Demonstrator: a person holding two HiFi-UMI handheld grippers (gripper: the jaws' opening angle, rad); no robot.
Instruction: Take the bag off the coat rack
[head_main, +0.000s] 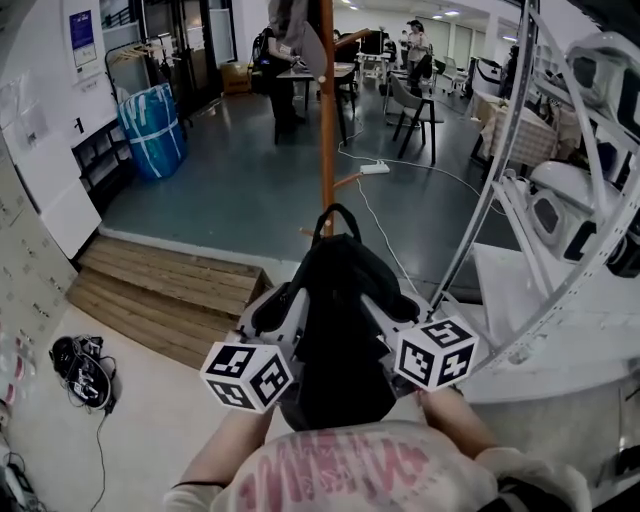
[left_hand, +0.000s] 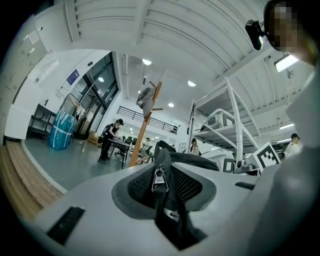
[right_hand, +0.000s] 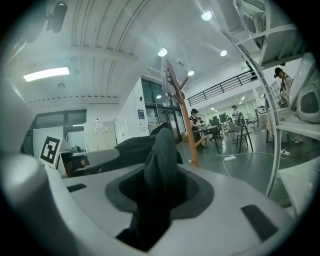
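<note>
Head view: at about 7 o'clock the left claw (head_main: 288, 305) is clamped on the near-left flank of the black bag (head_main: 335, 330). Its own view shows a fold of fabric with a zip pull (left_hand: 159, 178) pinched between the jaws. The bag hangs in mid-air between the two claws at the picture's centre, its carry loop standing up at the bag's 12 o'clock. Beyond it, also toward 12 o'clock, rises the wooden coat rack (head_main: 327, 110). In both claw views its pole stands apart from the bag, with a grey garment (left_hand: 145, 97) on its top pegs — so the loop looks free of the pegs, though the head view alone does not settle that. At about 5 o'clock the right claw (head_main: 385, 300) grips the opposite flank, with a thick black fold wedged between its jaws. The lifting-off step seems done or nearly so — what remains, I judge, is to draw the bag away from the pole, both grips kept firm and level.
</note>
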